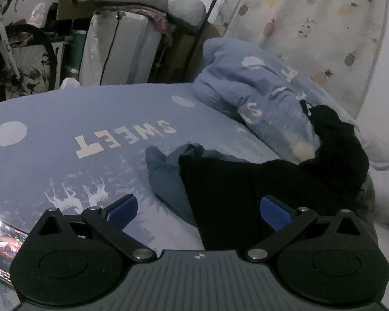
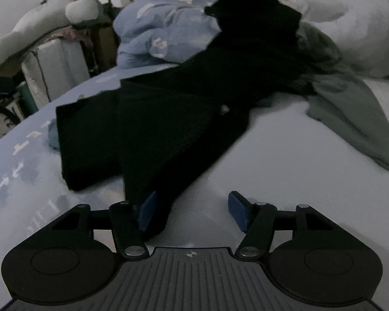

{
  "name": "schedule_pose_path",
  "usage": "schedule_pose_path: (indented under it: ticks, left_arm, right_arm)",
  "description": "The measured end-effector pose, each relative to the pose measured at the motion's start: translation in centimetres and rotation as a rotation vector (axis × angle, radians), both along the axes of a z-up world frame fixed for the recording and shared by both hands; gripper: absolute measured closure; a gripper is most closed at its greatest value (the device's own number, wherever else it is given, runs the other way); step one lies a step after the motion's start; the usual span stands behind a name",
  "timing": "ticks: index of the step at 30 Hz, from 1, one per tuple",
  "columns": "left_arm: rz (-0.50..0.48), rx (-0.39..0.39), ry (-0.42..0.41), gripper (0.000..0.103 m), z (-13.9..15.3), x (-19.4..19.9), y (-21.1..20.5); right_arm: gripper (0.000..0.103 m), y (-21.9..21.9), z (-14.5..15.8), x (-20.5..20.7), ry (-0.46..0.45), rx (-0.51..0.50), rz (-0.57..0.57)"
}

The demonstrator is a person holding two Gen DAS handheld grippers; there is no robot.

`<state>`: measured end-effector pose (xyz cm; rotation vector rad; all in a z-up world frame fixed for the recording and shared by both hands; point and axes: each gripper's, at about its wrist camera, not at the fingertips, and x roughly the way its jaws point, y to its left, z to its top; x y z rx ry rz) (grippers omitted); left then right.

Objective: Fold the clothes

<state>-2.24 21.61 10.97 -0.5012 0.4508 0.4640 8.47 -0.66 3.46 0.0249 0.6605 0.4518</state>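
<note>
A black garment [image 2: 184, 108] lies spread across the bed, running from the near left up to the far right, with a small button on it. In the left wrist view the same black garment [image 1: 236, 191] overlaps a blue-grey garment [image 1: 166, 173]. My left gripper [image 1: 198, 208] is open, its right finger over the black cloth and its left finger over the bedsheet. My right gripper [image 2: 192, 212] is open too, with the near tip of the black garment lying between its fingers beside the left pad. A grey-green garment [image 2: 355, 119] lies at the right.
The bed carries a blue sheet [image 1: 64, 119] printed with "SWEET" and a bunched blue duvet [image 1: 262, 90] at the back. A white pillow [image 2: 363, 41] sits far right. A lit screen [image 1: 2, 243] lies at the near left edge. Furniture and a bicycle [image 1: 18, 51] stand beyond the bed.
</note>
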Motion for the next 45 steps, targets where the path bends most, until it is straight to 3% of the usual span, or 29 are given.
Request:
schedule_pose_path:
  ticks: [5, 17, 26, 32, 36, 37, 38, 41, 45]
  left_arm:
    - [0.018, -0.034, 0.006, 0.0, -0.7, 0.4, 0.6]
    - [0.031, -0.09, 0.02, 0.0, -1.1, 0.2, 1.6]
    - [0.029, -0.12, 0.008, 0.0, -1.1, 0.5, 1.5]
    - [0.067, -0.137, 0.013, 0.0, -1.4, 0.8, 2.2]
    - [0.06, -0.177, 0.021, 0.0, -1.9, 1.1, 2.4]
    - [0.056, -0.189, 0.023, 0.0, -2.0, 1.3, 2.4]
    - [0.056, -0.194, 0.025, 0.0, -2.1, 1.4, 2.3]
    - [0.06, -0.204, 0.029, 0.0, -2.4, 1.7, 2.2]
    - [0.06, -0.214, 0.024, 0.0, -2.4, 1.7, 2.2]
  right_arm:
    - [0.038, 2.1, 1.2, -0.1, -0.056, -0.021, 0.049]
    - [0.038, 1.1, 3.1, -0.2, -0.113, 0.032, 0.034]
    - [0.038, 0.2, 2.1, 7.5, 0.03, 0.172, -0.045]
    - [0.038, 1.4, -0.6, 11.4, 0.107, 0.162, -0.085]
    - [0.037, 2.2, -1.3, 11.9, 0.1, 0.146, -0.064]
    - [0.039, 2.5, -1.4, 12.0, 0.098, 0.142, -0.054]
    - [0.048, 2.7, -1.4, 12.0, 0.097, 0.146, -0.044]
    - [0.089, 2.9, -0.5, 11.7, 0.089, 0.163, -0.015]
    - [0.091, 2.3, 2.0, 10.1, 0.039, 0.208, 0.021]
